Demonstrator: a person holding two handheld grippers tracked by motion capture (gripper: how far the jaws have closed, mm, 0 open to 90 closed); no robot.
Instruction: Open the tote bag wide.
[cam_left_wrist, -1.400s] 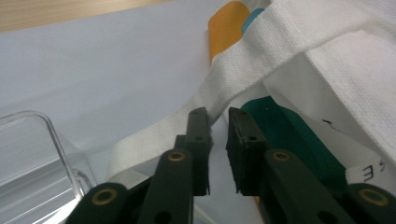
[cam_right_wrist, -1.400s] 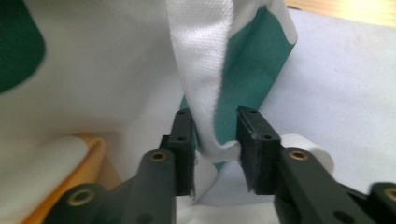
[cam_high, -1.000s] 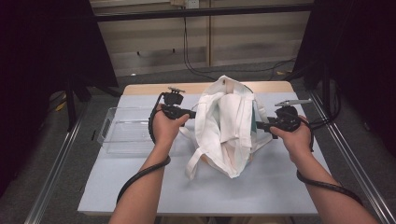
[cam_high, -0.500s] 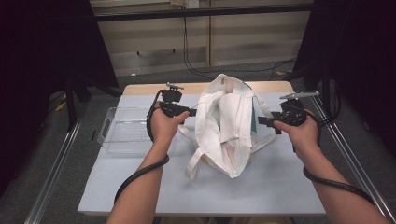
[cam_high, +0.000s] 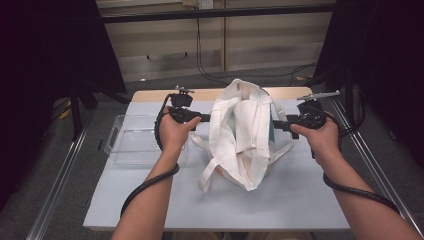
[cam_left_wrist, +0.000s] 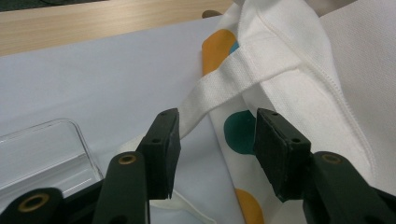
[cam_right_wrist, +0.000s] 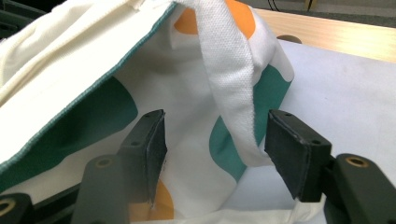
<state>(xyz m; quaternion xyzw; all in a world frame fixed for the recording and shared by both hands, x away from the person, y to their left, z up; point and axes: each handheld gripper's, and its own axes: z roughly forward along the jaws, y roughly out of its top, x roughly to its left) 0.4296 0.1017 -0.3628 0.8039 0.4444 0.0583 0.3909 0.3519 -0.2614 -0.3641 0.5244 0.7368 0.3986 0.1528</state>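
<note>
Gripper (cam_right_wrist: 212, 154) jaws apart; bag (cam_right_wrist: 93, 84) strap (cam_right_wrist: 231, 84) hangs between.

I'm working in what looks like a lab recording booth: black curtains (cam_high: 45, 75) hang on both sides, a dark metal frame bar (cam_high: 215, 12) crosses overhead, cables (cam_high: 200, 55) trail down the back wall, and aluminium rails (cam_high: 55, 185) flank the table (cam_high: 300, 200).

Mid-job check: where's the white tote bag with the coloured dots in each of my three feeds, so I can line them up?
High view: the tote bag stands mid-table between the left gripper and right gripper.
Left gripper view: it takes up the right half, a strap crossing above the open jaws.
Right gripper view: it covers the left and centre, a strap hanging between the open jaws.
Shared landmark: the table's wooden far edge.
</note>
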